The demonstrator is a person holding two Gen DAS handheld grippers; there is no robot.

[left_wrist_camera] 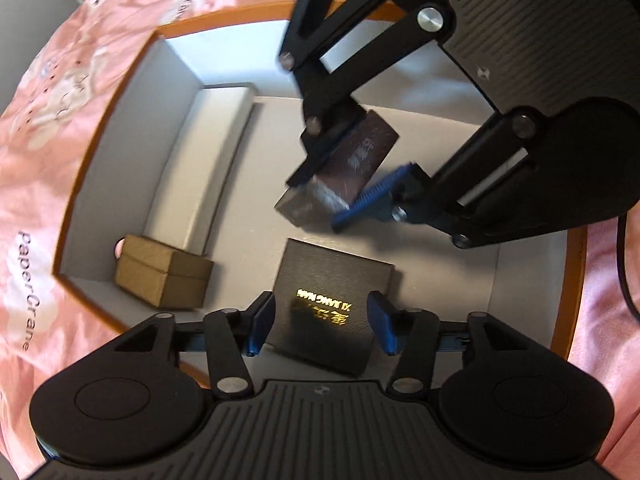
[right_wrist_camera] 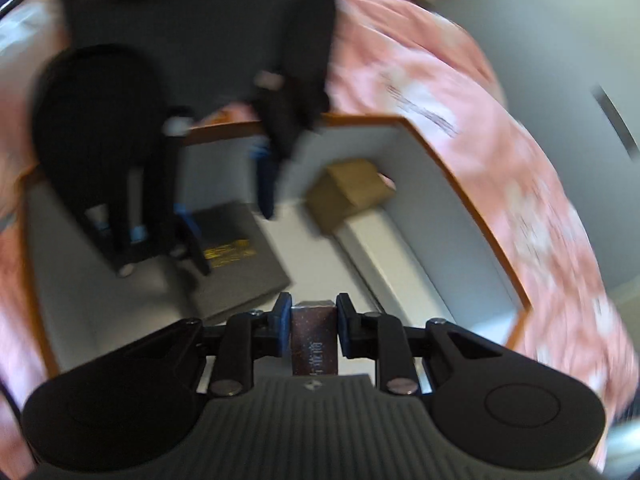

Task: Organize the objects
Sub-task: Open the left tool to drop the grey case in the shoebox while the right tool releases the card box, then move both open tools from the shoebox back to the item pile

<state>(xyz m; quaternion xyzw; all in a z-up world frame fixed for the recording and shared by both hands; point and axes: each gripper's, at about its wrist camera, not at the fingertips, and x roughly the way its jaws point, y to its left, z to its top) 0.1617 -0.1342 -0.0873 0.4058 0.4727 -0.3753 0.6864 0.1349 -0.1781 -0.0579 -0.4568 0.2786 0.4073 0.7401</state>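
- My right gripper (right_wrist_camera: 311,322) pinches a small maroon speckled carton (right_wrist_camera: 313,338), its long axis running along my fingers.
- Open white floor of the orange-rimmed box (left_wrist_camera: 176,26) lies toward twelve o'clock.
- My left gripper (left_wrist_camera: 321,322) is spread, straddling a black gold-lettered flat box (left_wrist_camera: 332,300) lying on that floor.

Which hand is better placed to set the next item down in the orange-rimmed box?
Right. The right gripper already holds the small dark box above the tray floor; the left gripper is open around the black box.
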